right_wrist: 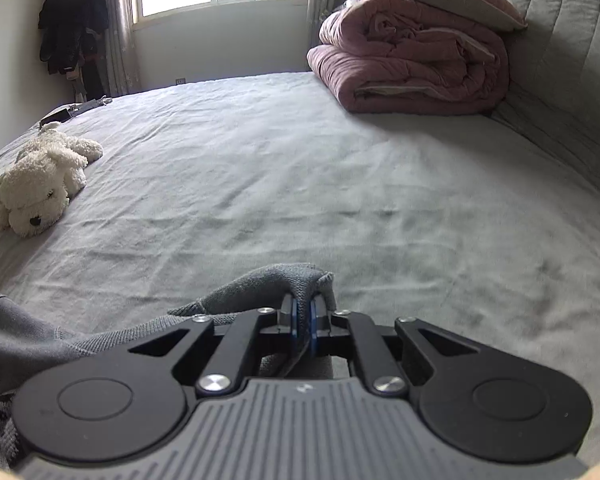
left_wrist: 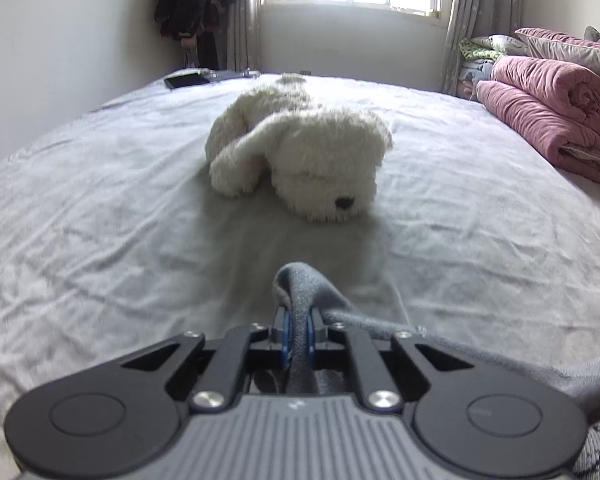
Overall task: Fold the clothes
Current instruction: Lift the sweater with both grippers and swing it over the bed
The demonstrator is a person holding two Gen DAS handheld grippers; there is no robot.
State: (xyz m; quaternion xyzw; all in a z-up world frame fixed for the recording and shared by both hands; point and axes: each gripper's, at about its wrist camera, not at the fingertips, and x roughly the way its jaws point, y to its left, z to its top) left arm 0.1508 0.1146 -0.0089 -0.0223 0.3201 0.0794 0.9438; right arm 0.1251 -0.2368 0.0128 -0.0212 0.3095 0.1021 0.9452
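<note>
A grey knit garment (left_wrist: 300,280) is pinched between the blue pads of my left gripper (left_wrist: 298,332), which is shut on a bunched edge of it; the cloth trails off to the lower right. In the right wrist view, my right gripper (right_wrist: 303,320) is shut on another edge of the same grey garment (right_wrist: 276,276), and the fabric drapes away to the lower left. Both grippers hover just above the pale grey bed sheet (right_wrist: 340,168). Most of the garment is hidden under the gripper bodies.
A white plush dog (left_wrist: 300,152) lies on the bed straight ahead of the left gripper, also seen as the plush dog (right_wrist: 40,184) at far left. A folded pink quilt (right_wrist: 412,60) sits by the grey headboard (right_wrist: 560,40). A dark phone (left_wrist: 186,80) lies at the far edge.
</note>
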